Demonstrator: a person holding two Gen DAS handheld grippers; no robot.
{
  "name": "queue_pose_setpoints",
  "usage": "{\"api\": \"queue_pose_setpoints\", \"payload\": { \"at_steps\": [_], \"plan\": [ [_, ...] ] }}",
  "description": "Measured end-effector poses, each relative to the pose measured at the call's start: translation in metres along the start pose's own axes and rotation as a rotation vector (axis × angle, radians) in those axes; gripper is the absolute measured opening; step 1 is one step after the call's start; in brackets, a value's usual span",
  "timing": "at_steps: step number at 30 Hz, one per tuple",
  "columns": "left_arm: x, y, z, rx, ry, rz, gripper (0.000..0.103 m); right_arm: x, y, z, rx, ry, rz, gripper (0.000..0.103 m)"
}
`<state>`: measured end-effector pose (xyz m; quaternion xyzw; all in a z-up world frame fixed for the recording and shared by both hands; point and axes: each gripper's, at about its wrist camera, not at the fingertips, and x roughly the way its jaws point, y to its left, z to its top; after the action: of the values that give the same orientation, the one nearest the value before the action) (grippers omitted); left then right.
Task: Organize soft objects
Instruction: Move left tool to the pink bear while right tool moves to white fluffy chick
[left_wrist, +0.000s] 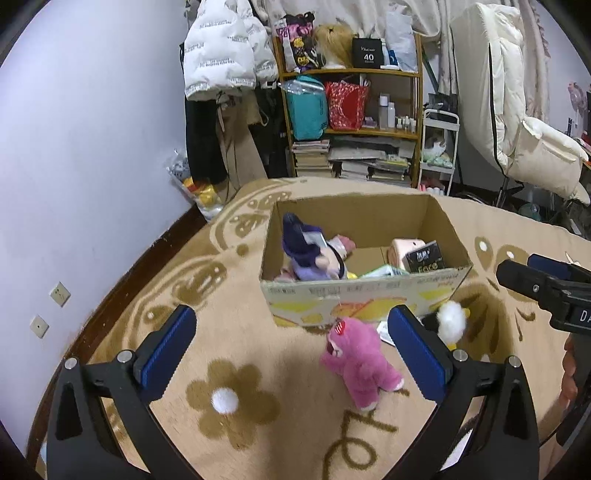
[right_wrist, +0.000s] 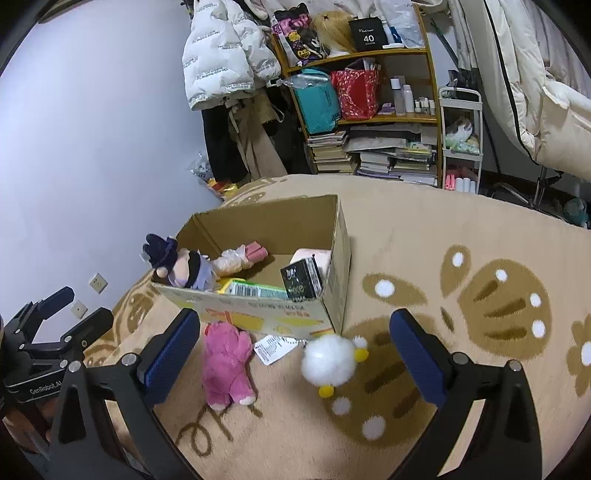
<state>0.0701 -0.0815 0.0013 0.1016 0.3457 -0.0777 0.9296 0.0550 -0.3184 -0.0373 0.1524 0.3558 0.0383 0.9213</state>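
Observation:
A pink plush bear (left_wrist: 360, 365) lies on the beige rug in front of an open cardboard box (left_wrist: 364, 291). It also shows in the right wrist view (right_wrist: 226, 363). A white fluffy plush with yellow feet (right_wrist: 330, 360) lies to its right, also in the left wrist view (left_wrist: 451, 320). A purple-haired doll (left_wrist: 308, 251) leans in the box's left end. My left gripper (left_wrist: 291, 350) is open and empty, above the rug, with the bear between its fingers' line. My right gripper (right_wrist: 295, 354) is open and empty, with the white plush between its fingers.
The box (right_wrist: 334, 258) also holds a black carton (right_wrist: 301, 282), a green pack and a pink item. A paper tag (right_wrist: 271, 349) lies on the rug. A cluttered shelf (left_wrist: 351, 110), hanging coats and a white cart stand behind. The wall is at left.

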Motion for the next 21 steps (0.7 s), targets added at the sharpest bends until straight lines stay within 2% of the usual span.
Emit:
{"api": "queue_pose_setpoints", "payload": {
  "at_steps": [8, 21],
  "plan": [
    [0.021, -0.008, -0.019, 0.010, 0.064, 0.012, 0.103, 0.016, -0.008, -0.015, 0.025, 0.029, 0.003, 0.103],
    [0.072, -0.004, -0.032, -0.009, 0.167, -0.022, 0.103, 0.062, -0.022, -0.026, 0.052, 0.121, 0.008, 0.103]
  ]
}}
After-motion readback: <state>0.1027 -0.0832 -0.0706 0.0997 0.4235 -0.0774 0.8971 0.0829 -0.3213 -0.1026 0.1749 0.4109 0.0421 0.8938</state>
